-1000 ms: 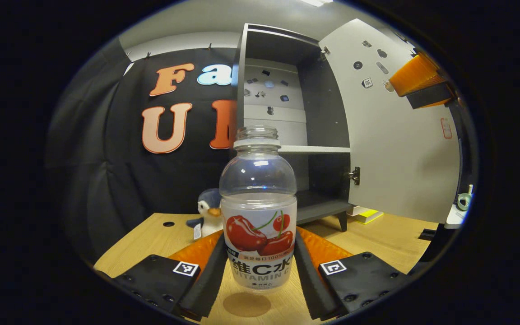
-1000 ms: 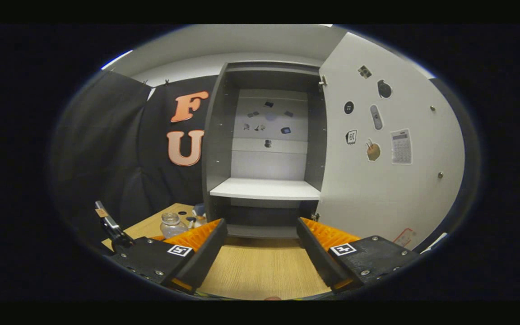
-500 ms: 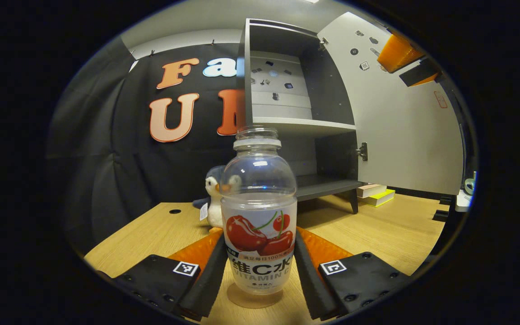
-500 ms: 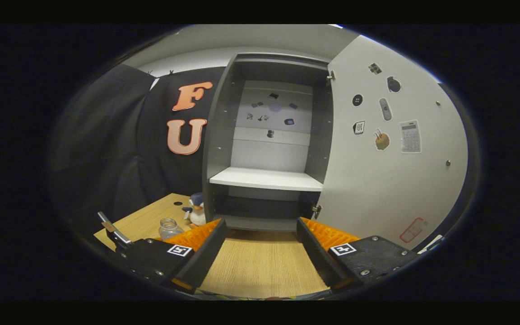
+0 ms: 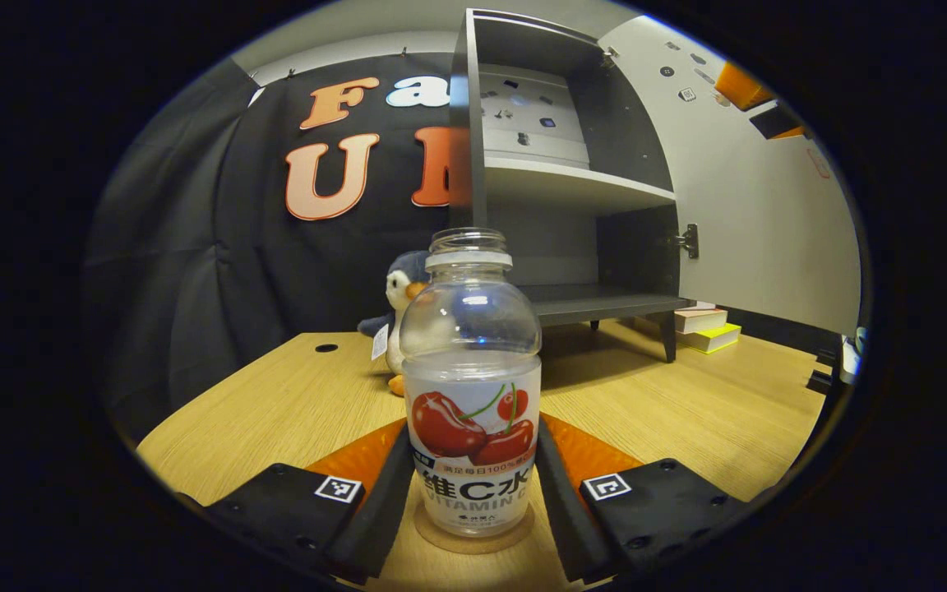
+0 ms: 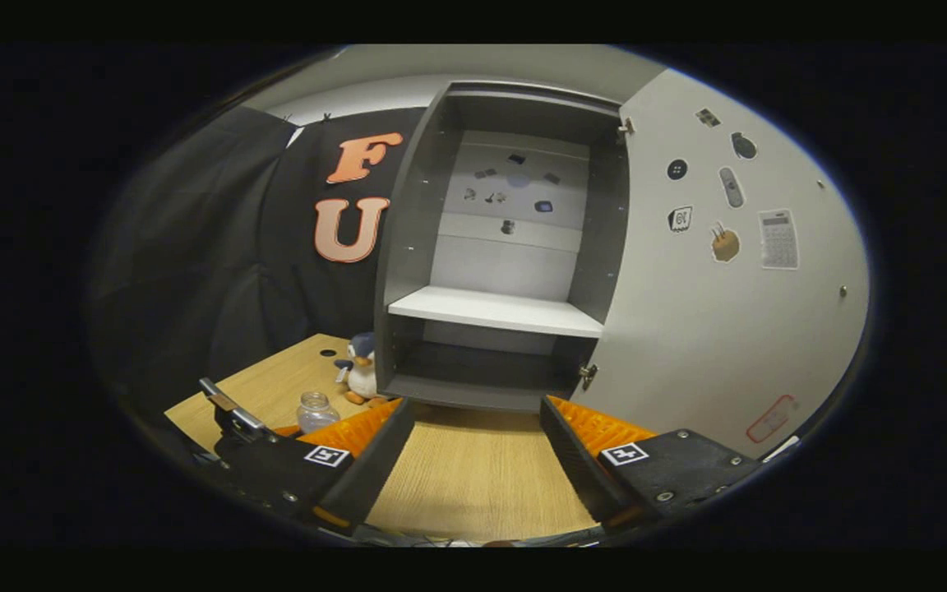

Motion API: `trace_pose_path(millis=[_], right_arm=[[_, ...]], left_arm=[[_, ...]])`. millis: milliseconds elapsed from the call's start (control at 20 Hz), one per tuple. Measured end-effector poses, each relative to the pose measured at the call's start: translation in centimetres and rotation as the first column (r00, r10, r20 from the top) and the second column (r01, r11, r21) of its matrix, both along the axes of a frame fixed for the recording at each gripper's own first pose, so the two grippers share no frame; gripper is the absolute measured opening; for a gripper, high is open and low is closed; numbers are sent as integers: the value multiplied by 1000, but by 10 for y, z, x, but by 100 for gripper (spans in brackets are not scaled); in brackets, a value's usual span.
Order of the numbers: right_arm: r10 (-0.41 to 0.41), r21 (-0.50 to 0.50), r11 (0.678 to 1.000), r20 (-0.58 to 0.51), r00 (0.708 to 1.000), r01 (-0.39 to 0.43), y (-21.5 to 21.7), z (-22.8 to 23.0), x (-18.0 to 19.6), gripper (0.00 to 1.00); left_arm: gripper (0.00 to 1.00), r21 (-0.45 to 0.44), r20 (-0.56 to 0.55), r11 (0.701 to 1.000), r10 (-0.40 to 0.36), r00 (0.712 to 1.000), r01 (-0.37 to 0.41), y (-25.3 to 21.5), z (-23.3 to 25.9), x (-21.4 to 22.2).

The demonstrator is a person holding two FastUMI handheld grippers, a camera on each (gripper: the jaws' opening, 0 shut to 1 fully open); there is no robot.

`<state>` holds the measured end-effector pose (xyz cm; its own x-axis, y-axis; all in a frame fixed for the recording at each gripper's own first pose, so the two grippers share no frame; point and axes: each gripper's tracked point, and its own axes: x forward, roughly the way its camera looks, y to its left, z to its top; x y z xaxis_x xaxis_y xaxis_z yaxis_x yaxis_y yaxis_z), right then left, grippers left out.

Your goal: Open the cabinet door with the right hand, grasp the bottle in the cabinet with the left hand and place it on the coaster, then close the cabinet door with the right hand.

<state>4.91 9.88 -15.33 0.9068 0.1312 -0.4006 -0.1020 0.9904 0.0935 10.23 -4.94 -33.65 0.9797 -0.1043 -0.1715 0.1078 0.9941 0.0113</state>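
Observation:
A clear, capless bottle (image 5: 472, 386) with a cherry label stands upright between the fingers of my left gripper (image 5: 473, 469), which is shut on its lower half. Its base sits on a round brown coaster (image 5: 473, 536) on the wooden table. Behind it, the grey cabinet (image 5: 580, 189) is open with bare shelves, and its white door (image 5: 769, 205) is swung out to the right. My right gripper (image 6: 478, 423) is open and holds nothing, facing the open cabinet (image 6: 498, 304) and its door (image 6: 728, 329). The bottle (image 6: 315, 409) also shows low at the left of the right gripper view.
A plush penguin (image 5: 399, 308) sits on the table (image 5: 276, 411) just behind the bottle, left of the cabinet. Books (image 5: 708, 329) lie below the open door. A small hole (image 5: 326, 348) marks the tabletop at the left. The door bears several stickers (image 6: 724, 242).
My left gripper has come down with the bottle, and the bottle's base now rests on the coaster. The right gripper has stayed open and drifted slightly, still facing the open cabinet.

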Motion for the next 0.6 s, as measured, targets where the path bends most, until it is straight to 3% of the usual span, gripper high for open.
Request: trace_pose_path(millis=[600], right_arm=[[17, 12, 1000, -35, 999, -17, 3, -13, -2, 95]], left_arm=[[83, 41, -1, 999, -1, 1000, 1, 5, -9, 11]])
